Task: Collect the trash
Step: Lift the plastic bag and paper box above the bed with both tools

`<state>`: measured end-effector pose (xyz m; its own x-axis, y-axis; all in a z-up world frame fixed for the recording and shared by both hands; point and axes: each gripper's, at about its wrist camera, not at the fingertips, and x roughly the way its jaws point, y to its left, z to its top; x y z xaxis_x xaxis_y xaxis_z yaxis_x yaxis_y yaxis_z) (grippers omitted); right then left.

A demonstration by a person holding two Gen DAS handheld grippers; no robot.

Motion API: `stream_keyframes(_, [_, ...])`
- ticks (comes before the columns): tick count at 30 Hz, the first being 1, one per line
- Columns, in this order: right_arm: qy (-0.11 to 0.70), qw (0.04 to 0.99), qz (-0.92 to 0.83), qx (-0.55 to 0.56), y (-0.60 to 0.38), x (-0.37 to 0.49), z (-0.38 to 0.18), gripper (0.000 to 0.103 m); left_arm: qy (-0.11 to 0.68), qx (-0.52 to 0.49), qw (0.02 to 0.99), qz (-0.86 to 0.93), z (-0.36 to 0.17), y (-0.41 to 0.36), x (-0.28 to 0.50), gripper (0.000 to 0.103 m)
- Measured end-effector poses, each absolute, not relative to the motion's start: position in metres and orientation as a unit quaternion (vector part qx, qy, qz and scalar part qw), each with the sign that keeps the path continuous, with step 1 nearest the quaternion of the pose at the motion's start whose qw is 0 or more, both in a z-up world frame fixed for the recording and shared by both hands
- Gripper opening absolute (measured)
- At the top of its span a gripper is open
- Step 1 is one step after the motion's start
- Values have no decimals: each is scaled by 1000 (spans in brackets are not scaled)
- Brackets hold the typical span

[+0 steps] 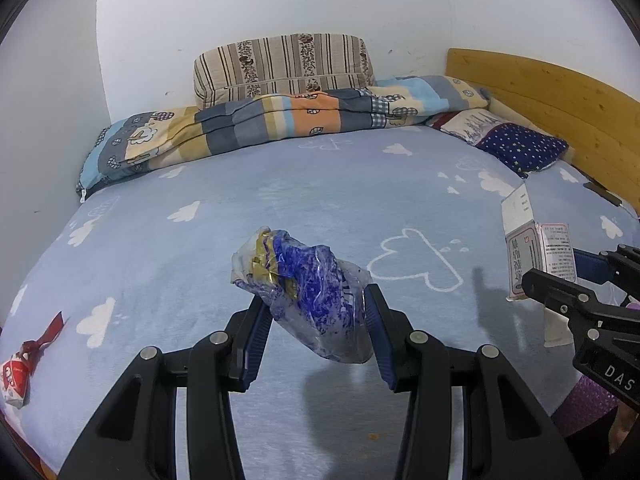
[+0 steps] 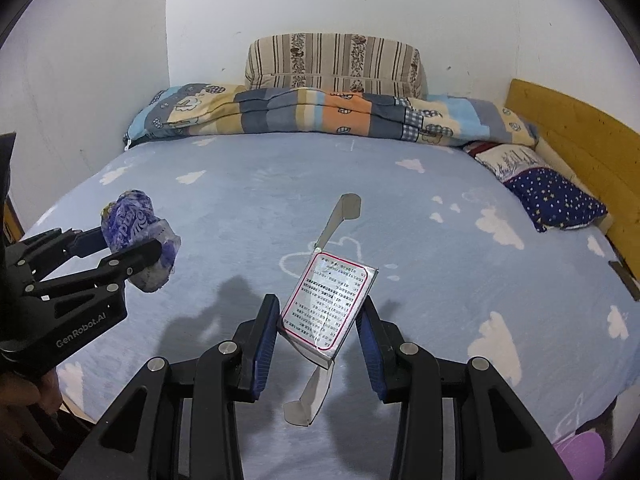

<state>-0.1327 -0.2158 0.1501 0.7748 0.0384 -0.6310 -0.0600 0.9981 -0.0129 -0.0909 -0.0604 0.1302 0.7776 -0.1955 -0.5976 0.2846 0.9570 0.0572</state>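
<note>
A small red and white snack packet (image 1: 16, 376) is lying at the bed's (image 1: 320, 184) left edge, close to the near corner. Next, a crumpled blue and clear plastic wrapper (image 1: 308, 296) is being held up over the near middle of the bed by the left gripper (image 1: 316, 336), whose blue pads are being pressed against the wrapper's two sides, the jaws being kept only partly apart. Further right, a small white printed box (image 2: 328, 304) with its end flaps hanging open is being gripped by the right gripper (image 2: 318, 340), its jaws likewise being kept narrow against the box's sides, above the bed's near right part. A folded patterned quilt (image 1: 280, 120) and a striped pillow (image 1: 280, 66) are being kept along the far edge, and a starry blue cushion (image 1: 520, 148) is lying by the far right corner, beside the wooden headboard (image 1: 560, 96).
</note>
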Motion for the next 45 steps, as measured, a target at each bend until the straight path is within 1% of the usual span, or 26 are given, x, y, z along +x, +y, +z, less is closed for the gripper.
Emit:
stream_keyframes(35, [333, 942, 23, -20, -215, -134, 152, 42, 312, 75, 935, -151, 127, -68, -92, 45])
stream_keyframes(45, [329, 944, 3, -4, -228, -139, 157, 42, 299, 61, 935, -178, 139, -68, -99, 45])
